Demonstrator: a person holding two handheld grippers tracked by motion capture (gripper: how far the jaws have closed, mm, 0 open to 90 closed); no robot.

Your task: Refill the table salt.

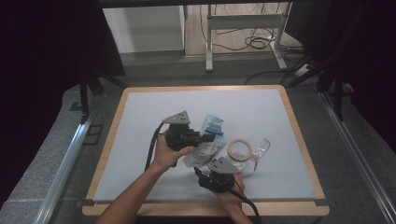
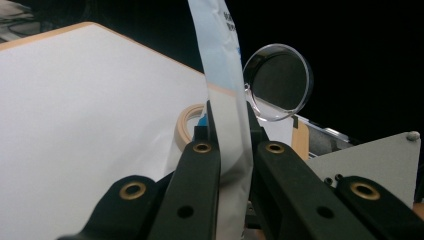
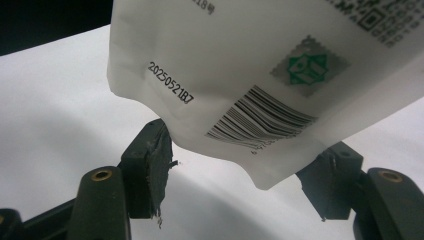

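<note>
High view: holding a white pouch (image 1: 205,140) up off the surface (image 1: 140,140) near the middle, with the left claw (image 1: 208,136) clamped on its edge from the left. Standing with its long axis running away from the person and slightly leftward, blue-printed end farthest. Sitting just nearer the person than the pouch's low end, the right claw (image 1: 198,171), pointing up toward it. Lying just right of the pouch, a roll of tape (image 1: 240,149) and a clear round lid (image 1: 260,148).

Left gripper view: pinching the pouch (image 2: 225,100) edge-on between the two black jaws, pressed together on the thin sheet, with the pouch rising straight up out of the left claw (image 2: 231,131). Showing behind it, the roll of tape (image 2: 189,122) and the clear round lid (image 2: 280,80).

Right gripper view: hanging down into the gap of the right claw (image 3: 245,170), the pouch's (image 3: 260,65) lower corner with barcode and date print. Standing apart, the jaws, one pad (image 3: 152,165) just touching or nearly touching the left edge, the other clear of the film. Probably needing only a short advance and a squeeze, since the corner is already lying between the pads, closer to the left one.
</note>
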